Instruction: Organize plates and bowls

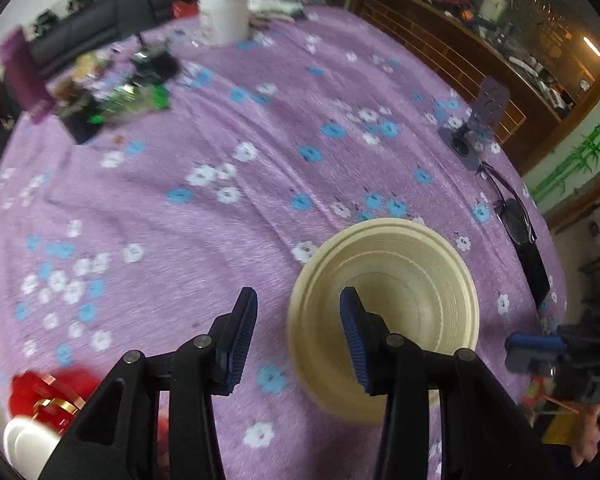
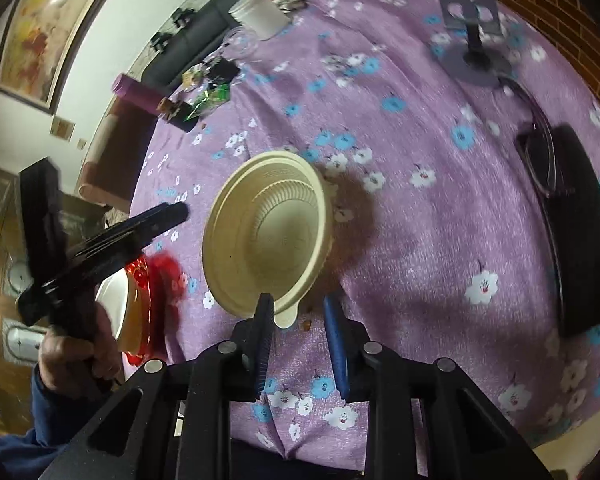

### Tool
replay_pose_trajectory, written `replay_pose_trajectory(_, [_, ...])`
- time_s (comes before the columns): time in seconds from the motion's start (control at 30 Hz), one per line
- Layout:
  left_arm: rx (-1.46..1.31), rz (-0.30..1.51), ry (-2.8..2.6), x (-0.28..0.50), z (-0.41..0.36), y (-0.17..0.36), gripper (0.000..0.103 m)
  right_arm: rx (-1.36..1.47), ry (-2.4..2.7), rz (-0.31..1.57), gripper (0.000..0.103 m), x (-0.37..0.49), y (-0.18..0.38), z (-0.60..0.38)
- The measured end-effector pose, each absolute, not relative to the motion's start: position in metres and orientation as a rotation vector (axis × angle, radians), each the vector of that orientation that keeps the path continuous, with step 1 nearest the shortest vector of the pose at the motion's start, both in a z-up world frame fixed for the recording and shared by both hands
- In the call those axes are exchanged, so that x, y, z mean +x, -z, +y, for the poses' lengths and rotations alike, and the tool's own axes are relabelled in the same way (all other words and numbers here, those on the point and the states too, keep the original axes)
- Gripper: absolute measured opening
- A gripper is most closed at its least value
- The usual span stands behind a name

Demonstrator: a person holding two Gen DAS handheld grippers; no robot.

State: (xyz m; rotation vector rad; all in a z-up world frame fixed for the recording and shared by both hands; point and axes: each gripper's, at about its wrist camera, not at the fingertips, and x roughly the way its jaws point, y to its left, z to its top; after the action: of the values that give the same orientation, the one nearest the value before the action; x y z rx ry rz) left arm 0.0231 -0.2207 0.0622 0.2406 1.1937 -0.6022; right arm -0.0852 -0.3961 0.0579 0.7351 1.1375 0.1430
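Observation:
A stack of cream bowls (image 1: pixel 392 304) (image 2: pixel 268 232) sits on the purple flowered tablecloth (image 1: pixel 220 208). My left gripper (image 1: pixel 298 312) is open, its right finger (image 1: pixel 354 336) inside the bowl's near rim, its left finger outside. My right gripper (image 2: pixel 298 320) is open just short of the bowl's small rim tab (image 2: pixel 286 318), not touching it. A white bowl on a red plate (image 2: pixel 128 312) sits at the table's left edge; it also shows in the left wrist view (image 1: pixel 28 436). The left gripper (image 2: pixel 100 240) appears in the right view.
A white cup (image 1: pixel 224 14), snack packets (image 1: pixel 116 92), a purple phone stand (image 1: pixel 484 120), glasses (image 1: pixel 508 208) and a dark case (image 2: pixel 584 232) lie around the table. A wooden cabinet (image 1: pixel 480 52) stands behind it.

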Motion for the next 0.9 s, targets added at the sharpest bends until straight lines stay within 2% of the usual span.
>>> replay_pose_trajectory(0.23, [0.249, 1.241, 0.634, 0.021, -0.230, -0.042, 0.041, 0.709, -0.143, 1.183, 0.028, -0.073, -0.045, -0.390])
replay_pose_trajectory(0.3, [0.265, 1.237, 0.646, 0.011, -0.230, -0.041, 0.037, 0.681, -0.129, 1.190, 0.027, -0.069, -0.044, -0.388])
replay_pose_trajectory(0.33, [0.280, 1.234, 0.646, 0.007, -0.230, -0.041, 0.032, 0.670, -0.125, 1.191, 0.025, -0.066, -0.043, -0.388])
replay_pose_trajectory(0.37, [0.303, 1.222, 0.641, 0.000, -0.230, -0.042, 0.031, 0.654, -0.120, 1.201, 0.018, -0.062, -0.042, -0.388])
replay_pose_trajectory(0.4, [0.318, 1.210, 0.635, -0.005, -0.229, -0.044, 0.031, 0.647, -0.114, 1.208, 0.013, -0.059, -0.040, -0.388])
replay_pose_trajectory(0.5, [0.308, 1.214, 0.630, -0.020, -0.217, -0.049, 0.031, 0.592, -0.083, 1.215, 0.012, -0.043, -0.041, -0.391])
replay_pose_trajectory(0.63, [0.294, 1.233, 0.652, -0.045, -0.204, -0.053, 0.032, 0.516, -0.078, 1.189, 0.012, -0.020, -0.052, -0.394])
replay_pose_trajectory(0.7, [0.299, 1.226, 0.654, -0.057, -0.196, -0.055, 0.039, 0.445, -0.075, 1.158, 0.012, -0.011, -0.059, -0.390])
replay_pose_trajectory(0.77, [0.315, 1.195, 0.620, -0.064, -0.189, -0.060, 0.040, 0.363, -0.040, 1.122, 0.012, -0.007, -0.069, -0.388])
replay_pose_trajectory(0.9, [0.273, 1.161, 0.583, -0.055, -0.179, -0.069, 0.040, 0.425, -0.046, 1.108, 0.012, -0.014, -0.077, -0.397])
